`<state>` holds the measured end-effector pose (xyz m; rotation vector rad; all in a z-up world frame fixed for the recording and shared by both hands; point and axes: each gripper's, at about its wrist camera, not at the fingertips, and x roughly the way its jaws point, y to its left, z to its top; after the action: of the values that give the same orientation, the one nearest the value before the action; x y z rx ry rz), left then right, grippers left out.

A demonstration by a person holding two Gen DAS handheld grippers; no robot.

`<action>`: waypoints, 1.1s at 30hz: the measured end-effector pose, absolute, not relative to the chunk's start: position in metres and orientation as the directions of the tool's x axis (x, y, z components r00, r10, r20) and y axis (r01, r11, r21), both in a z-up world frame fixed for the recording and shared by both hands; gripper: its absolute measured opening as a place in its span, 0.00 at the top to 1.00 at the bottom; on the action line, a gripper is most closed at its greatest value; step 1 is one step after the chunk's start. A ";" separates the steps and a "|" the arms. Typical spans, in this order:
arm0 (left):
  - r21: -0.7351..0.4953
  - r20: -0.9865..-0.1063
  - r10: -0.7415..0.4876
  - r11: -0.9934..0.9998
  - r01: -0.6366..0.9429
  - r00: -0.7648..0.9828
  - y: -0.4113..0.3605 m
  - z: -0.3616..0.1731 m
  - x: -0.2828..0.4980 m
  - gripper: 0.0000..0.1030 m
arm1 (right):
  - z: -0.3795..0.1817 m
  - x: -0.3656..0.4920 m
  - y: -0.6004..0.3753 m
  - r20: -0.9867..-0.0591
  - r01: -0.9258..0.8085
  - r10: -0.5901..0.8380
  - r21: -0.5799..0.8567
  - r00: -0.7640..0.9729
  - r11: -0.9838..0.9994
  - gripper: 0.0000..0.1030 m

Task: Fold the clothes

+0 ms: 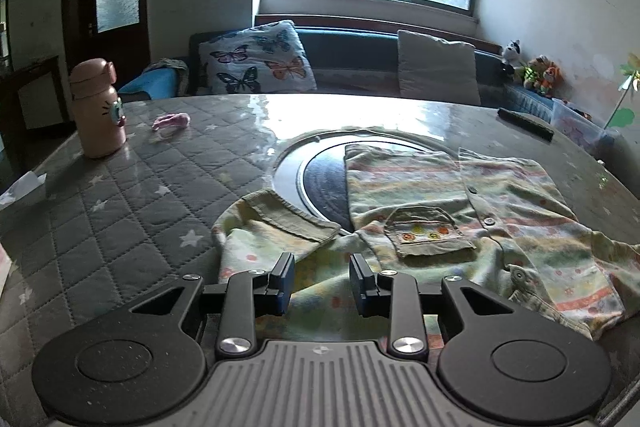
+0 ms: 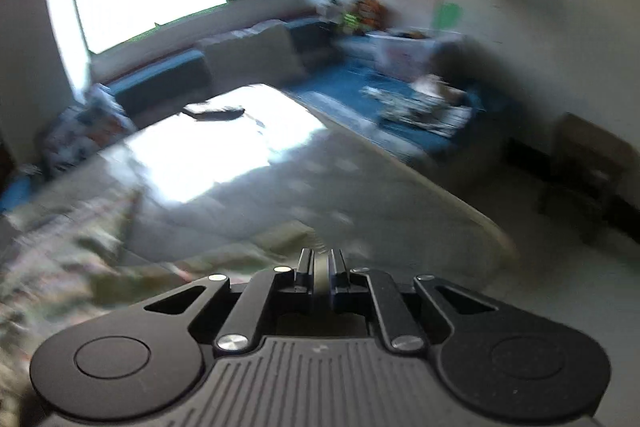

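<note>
A child's short-sleeved shirt [image 1: 420, 187], pale green with coloured stripes, lies spread front-up on the quilted table cover [image 1: 140, 187]. It has a buttoned placket and a chest pocket [image 1: 428, 231]. My left gripper [image 1: 322, 275] is open and hovers low over the shirt's near edge, between the pocket and the left sleeve [image 1: 272, 227]. In the blurred right wrist view, my right gripper [image 2: 320, 259] is shut with an olive-grey strip of cloth pinched between its fingers. This looks like the shirt's [image 2: 60, 247] other sleeve.
A pink bottle [image 1: 98, 107] stands at the table's far left, with a small pink item [image 1: 172, 121] beside it. A black remote [image 1: 526, 123] lies far right. A round inset plate [image 1: 312, 171] sits partly under the shirt. White paper [image 1: 22, 187] lies at the left edge, and a sofa with cushions [image 1: 260, 61] stands behind.
</note>
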<state>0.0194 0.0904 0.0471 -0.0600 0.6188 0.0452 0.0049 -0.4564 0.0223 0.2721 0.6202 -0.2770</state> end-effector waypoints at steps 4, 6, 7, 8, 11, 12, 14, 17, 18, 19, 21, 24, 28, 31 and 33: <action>-0.034 -0.576 0.018 0.998 -0.047 0.817 0.086 0.048 0.020 0.66 | 0.015 0.005 -0.451 -0.616 0.341 -0.202 0.117 0.762 0.933 0.91; -0.031 -0.581 0.024 0.998 -0.052 0.814 0.086 0.046 0.020 0.66 | 0.011 0.018 -0.442 -0.626 0.301 -0.167 0.113 0.762 0.947 0.91; -0.029 -0.584 0.028 0.998 -0.056 0.811 0.087 0.044 0.021 0.66 | 0.009 0.024 -0.438 -0.631 0.280 -0.150 0.112 0.761 0.953 0.90; -0.024 -0.589 0.035 0.998 -0.061 0.807 0.087 0.042 0.021 0.66 | 0.007 0.031 -0.433 -0.636 0.260 -0.133 0.111 0.760 0.959 0.89; -0.003 -0.602 0.062 0.997 -0.080 0.796 0.091 0.038 0.022 0.66 | -0.001 0.050 -0.421 -0.652 0.203 -0.087 0.103 0.753 0.974 0.89; 0.001 -0.604 0.069 0.996 -0.086 0.794 0.093 0.037 0.022 0.66 | -0.005 0.056 -0.418 -0.662 0.199 -0.090 0.091 0.744 0.976 0.89; 0.011 -0.609 0.086 0.995 -0.099 0.788 0.098 0.036 0.024 0.66 | -0.010 0.065 -0.416 -0.669 0.197 -0.100 0.071 0.736 0.978 0.89; 0.033 -0.618 0.099 0.994 -0.100 0.780 0.101 0.033 0.030 0.66 | -0.016 0.081 -0.413 -0.674 0.192 -0.115 0.040 0.730 0.981 0.88; 0.045 -0.621 0.102 0.994 -0.095 0.777 0.099 0.032 0.034 0.66 | -0.019 0.086 -0.412 -0.676 0.190 -0.121 0.030 0.727 0.981 0.88; 0.056 -0.622 0.102 0.995 -0.086 0.776 0.097 0.031 0.038 0.66 | -0.020 0.091 -0.411 -0.676 0.188 -0.125 0.021 0.726 0.982 0.88; 0.077 -0.623 0.101 0.995 -0.068 0.775 0.094 0.029 0.045 0.66 | -0.021 0.104 -0.412 -0.676 0.182 -0.127 0.010 0.726 0.983 0.88; 0.113 -0.630 0.096 0.993 -0.031 0.771 0.087 0.025 0.059 0.66 | -0.022 0.120 -0.410 -0.675 0.168 -0.118 0.008 0.728 0.986 0.88; 0.178 -0.649 0.103 0.984 0.018 0.754 0.078 0.013 0.079 0.61 | -0.023 0.131 -0.407 -0.674 0.149 -0.108 0.003 0.731 0.989 0.88; 0.223 -0.657 0.121 0.974 0.039 0.744 0.075 0.004 0.090 0.61 | -0.022 0.136 -0.407 -0.675 0.143 -0.101 0.007 0.731 0.990 0.88; 0.224 -0.654 0.121 0.974 0.038 0.747 0.078 0.002 0.093 0.63 | -0.022 0.138 -0.407 -0.675 0.141 -0.101 0.005 0.731 0.990 0.88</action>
<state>0.0932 0.0779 0.0016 0.2304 0.7281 0.0460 0.1378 -0.4072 -0.0222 0.0573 0.7390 -0.1330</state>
